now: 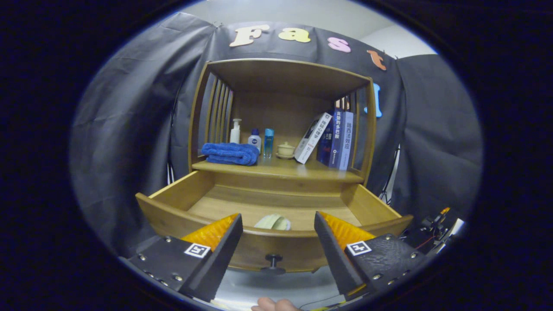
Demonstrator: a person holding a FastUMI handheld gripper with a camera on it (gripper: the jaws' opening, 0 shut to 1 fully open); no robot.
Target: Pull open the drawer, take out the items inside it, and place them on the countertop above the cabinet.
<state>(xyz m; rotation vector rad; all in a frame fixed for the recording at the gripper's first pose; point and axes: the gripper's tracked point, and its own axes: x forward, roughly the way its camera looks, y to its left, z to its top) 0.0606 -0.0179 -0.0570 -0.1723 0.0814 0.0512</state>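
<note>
We face a wooden cabinet (281, 77) set against the booth's black cloth wall, its open shelf framed by slatted sides. The countertop (281, 169) above the drawer carries a folded blue towel (230, 153) at the left, then a white pump bottle (235, 131), a small white bottle with a blue cap (255, 139), a slim clear-blue bottle (268, 141), a cream lidded cup on a saucer (285, 150), and a row of books (335, 138) leaning at the right.

Below it the drawer (181, 190) already stands pulled well out, its black knob (273, 261) on the front panel between and just below our fingers. Inside, close behind the front panel, lies the one item we can see: a pale green and white thing (273, 223), partly hidden by the panel's edge. It looks to us like a soft folded cloth or a small pouch, though we cannot tell for certain.

Our gripper (278, 226) hovers in front of the drawer with its fingers spread wide and holding nothing, the item just ahead of the gap between them.

We judge the item light, limp and not fragile, so it should bunch under a pinch and not slip. We would reach over the front panel, come down on its raised middle, and close on a fold. Free room on the countertop lies between the cup and the towel's front edge. A fingertip (272, 304) of the person shows beneath the gripper.
</note>
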